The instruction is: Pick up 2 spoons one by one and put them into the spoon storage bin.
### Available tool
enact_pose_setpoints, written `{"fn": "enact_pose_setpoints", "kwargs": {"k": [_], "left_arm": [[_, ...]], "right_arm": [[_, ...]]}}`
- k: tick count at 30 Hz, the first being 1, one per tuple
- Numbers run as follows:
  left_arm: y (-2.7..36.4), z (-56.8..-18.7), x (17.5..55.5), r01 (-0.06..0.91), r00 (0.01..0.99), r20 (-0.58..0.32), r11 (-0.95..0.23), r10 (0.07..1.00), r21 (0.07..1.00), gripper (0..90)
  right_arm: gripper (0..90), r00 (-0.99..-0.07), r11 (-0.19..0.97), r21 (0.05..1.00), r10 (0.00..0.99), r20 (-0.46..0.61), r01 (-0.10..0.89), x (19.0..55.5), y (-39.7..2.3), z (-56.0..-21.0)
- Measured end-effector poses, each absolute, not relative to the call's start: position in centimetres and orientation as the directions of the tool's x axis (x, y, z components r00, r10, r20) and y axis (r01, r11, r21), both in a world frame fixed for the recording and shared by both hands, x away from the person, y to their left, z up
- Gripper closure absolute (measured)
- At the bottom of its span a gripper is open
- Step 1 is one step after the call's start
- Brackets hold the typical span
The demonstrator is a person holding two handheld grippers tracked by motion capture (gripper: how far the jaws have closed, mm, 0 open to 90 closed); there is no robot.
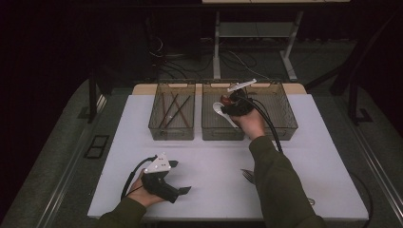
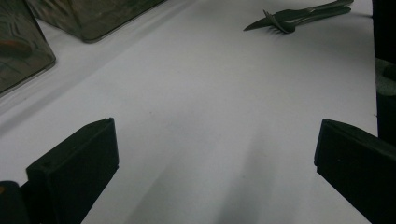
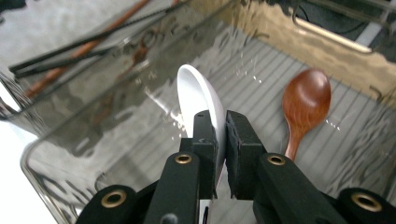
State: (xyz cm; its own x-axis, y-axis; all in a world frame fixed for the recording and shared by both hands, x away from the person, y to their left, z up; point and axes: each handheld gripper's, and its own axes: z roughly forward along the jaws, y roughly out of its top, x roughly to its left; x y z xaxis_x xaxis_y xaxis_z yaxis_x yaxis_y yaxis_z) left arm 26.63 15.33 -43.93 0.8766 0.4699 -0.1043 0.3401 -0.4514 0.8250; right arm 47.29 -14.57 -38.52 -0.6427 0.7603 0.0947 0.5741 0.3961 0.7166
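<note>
The right gripper view shows the right gripper [image 3: 217, 135] clamped on a white spoon [image 3: 198, 95] over the middle bin [image 3: 56, 140], with a brown wooden spoon [image 3: 306, 105] lying on the bin's floor, which the high view hides behind the hand. In the high view that bin [image 1: 211, 128] sits near the table's [image 1: 214, 166] far edge. The left gripper [image 1: 183, 176] rests near the front left corner, jaws wide apart and empty, and its own view shows forks [image 2: 299, 16] on the bare table.

I work in a dim lab: my white table [image 1: 309, 156] stands on grey carpet, cables [image 1: 166, 59] tangled on the floor behind, metal desk legs [image 1: 290, 61] beyond.
</note>
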Motion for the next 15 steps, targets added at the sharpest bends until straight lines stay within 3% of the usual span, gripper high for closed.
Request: {"fn": "enact_pose_setpoints", "kwargs": {"k": [1, 3, 6, 15], "left_arm": [[15.3, -43.9, 26.6, 0.344, 0.875, -0.109, -0.449, 0.471, 0.824, 0.0], [15.3, -43.9, 26.6, 0.340, 0.876, -0.104, -0.451, 0.471, 0.825, 0.0], [15.3, -44.0, 26.6, 0.343, 0.876, -0.106, -0.451, 0.471, 0.824, 0.0], [15.3, -44.0, 26.6, 0.344, 0.876, -0.106, -0.454, 0.471, 0.822, 0.0]], "right_arm": [[82.1, -0.644, 0.402, 0.706, 0.759, 0.100, 0.583, 47.3, -14.6, -38.7], [70.5, -0.635, 0.396, 0.712, 0.768, 0.089, 0.579, 47.1, -14.8, -38.8], [60.5, -0.628, 0.360, 0.729, 0.768, 0.122, 0.582, 46.9, -15.3, -38.3], [47.5, -0.659, 0.304, 0.784, 0.732, 0.172, 0.542, 45.3, -16.6, -36.2]]}}
